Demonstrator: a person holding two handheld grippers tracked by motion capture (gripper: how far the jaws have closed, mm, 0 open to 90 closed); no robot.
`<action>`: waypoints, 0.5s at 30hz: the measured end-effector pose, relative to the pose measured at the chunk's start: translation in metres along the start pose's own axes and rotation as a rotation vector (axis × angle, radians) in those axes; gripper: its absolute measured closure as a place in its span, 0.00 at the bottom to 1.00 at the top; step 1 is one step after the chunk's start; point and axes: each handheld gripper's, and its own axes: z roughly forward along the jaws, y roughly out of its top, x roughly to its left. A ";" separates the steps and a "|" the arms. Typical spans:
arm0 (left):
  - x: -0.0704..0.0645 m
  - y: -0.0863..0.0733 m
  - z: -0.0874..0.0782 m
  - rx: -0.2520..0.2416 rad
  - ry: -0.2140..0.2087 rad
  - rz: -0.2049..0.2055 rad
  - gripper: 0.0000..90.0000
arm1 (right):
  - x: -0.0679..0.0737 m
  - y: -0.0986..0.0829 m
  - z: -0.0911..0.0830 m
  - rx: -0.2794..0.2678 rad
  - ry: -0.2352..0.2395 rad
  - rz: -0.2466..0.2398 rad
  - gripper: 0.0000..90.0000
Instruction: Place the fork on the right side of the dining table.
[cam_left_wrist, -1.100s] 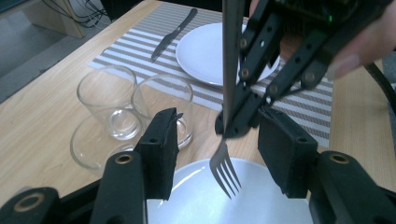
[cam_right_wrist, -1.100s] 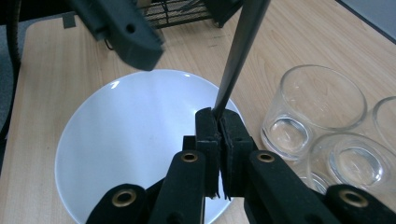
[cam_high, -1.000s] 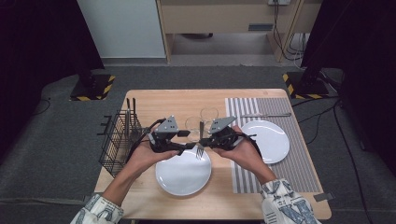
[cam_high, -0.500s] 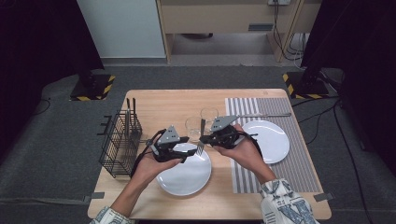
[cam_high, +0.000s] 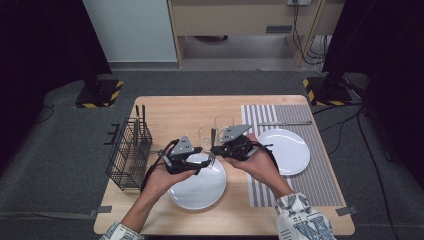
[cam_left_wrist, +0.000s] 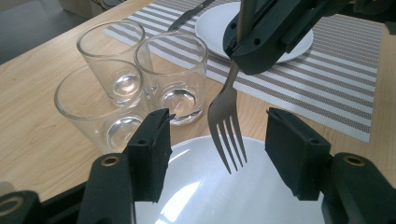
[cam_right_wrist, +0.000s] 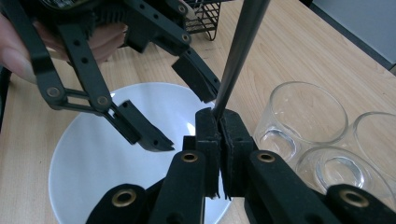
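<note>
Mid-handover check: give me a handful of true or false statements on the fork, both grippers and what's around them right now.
1. The right gripper is shut on the fork. True.
2. The left gripper has already closed on the fork. False: its jaws stand open on either side of the tines, apart from them.
3. The fork hangs tines down over the white plate. True.
4. Three empty glasses stand beside that plate. True.
5. The knife lies in the wire basket. False: it lies on the striped placemat, beyond the second plate.
</note>
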 end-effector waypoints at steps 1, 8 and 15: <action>0.000 -0.001 0.001 0.004 -0.002 -0.001 0.45 | 0.001 0.001 0.000 0.001 -0.001 -0.005 0.97; -0.002 -0.004 0.009 0.006 -0.007 -0.009 0.45 | 0.003 0.004 -0.003 -0.011 0.007 -0.008 0.97; -0.004 -0.005 0.011 0.002 -0.008 0.005 0.47 | 0.006 0.006 0.000 -0.007 0.019 -0.016 0.97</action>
